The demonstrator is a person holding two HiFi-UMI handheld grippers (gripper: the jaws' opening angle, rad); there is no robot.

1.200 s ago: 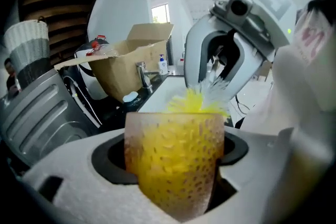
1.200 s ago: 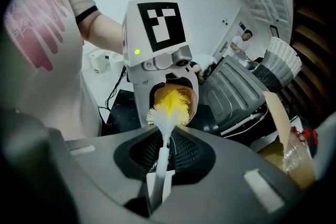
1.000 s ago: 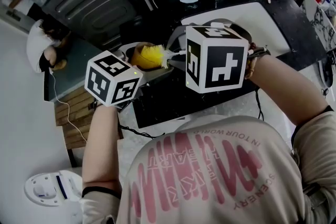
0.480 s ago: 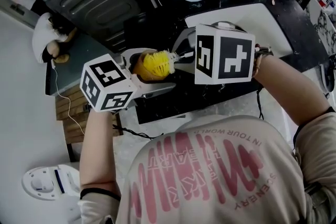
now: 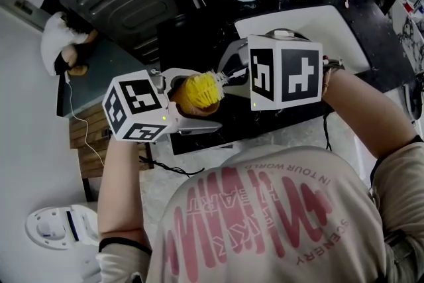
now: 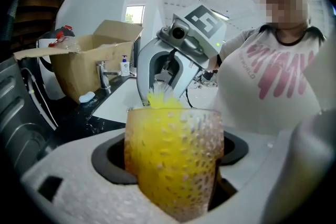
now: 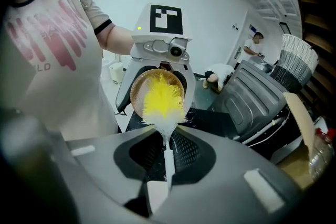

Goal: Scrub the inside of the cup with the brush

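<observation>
Cup (image 5: 187, 108) and brush (image 5: 201, 90) have shifted lower — brush still inside

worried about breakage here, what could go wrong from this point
1. The cup is held in the air only by the left hand-held gripper, with the brush bristles pressed inside it. A hard push could work the cup loose and drop it.
2. The right hand-held gripper pinches the brush by its thin white handle alone, so the head may twist or slip rather than scrub.
</observation>
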